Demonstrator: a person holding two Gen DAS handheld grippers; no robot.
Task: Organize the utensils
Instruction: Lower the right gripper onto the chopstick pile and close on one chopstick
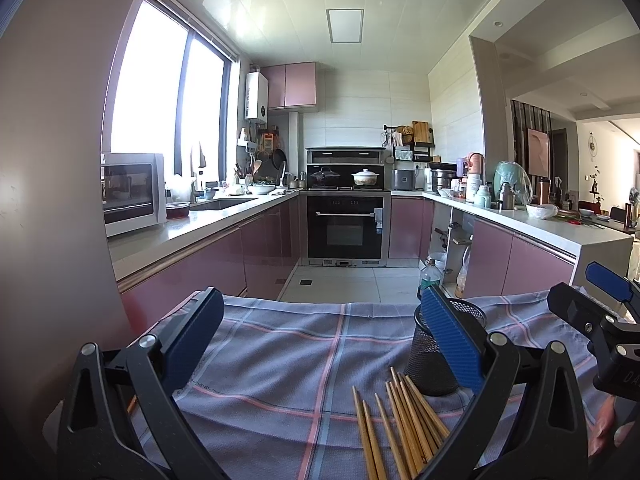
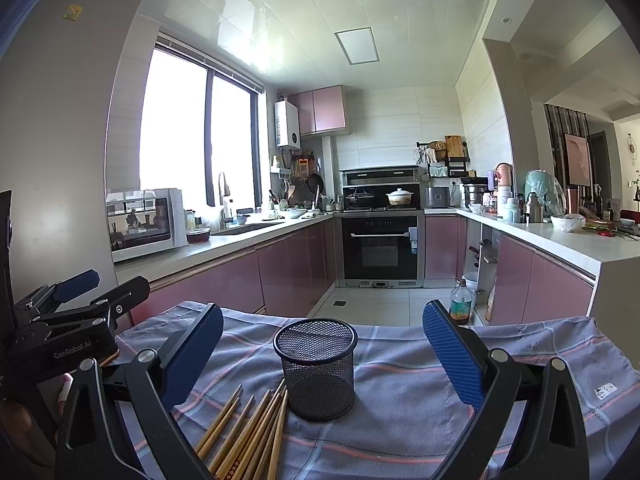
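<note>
Several wooden chopsticks (image 1: pixel 400 424) (image 2: pixel 248 436) lie loose on a grey checked cloth (image 1: pixel 288 360) (image 2: pixel 404 392). A black mesh cup (image 2: pixel 316 368) stands upright and empty just beyond them; in the left wrist view the mesh cup (image 1: pixel 428 360) is partly hidden by a finger. My left gripper (image 1: pixel 320 340) is open above the cloth, left of the cup, and it also shows at the left edge of the right wrist view, left gripper (image 2: pixel 100 284). My right gripper (image 2: pixel 324 352) is open, with the cup between and beyond its blue pads. Nothing is held.
The cloth-covered table ends ahead, with tiled floor (image 2: pixel 372 300) beyond. Pink cabinets and counters line both sides, an oven (image 2: pixel 380 244) at the back, a microwave (image 2: pixel 144 220) on the left counter. A bottle (image 2: pixel 460 300) stands on the floor by an open cabinet.
</note>
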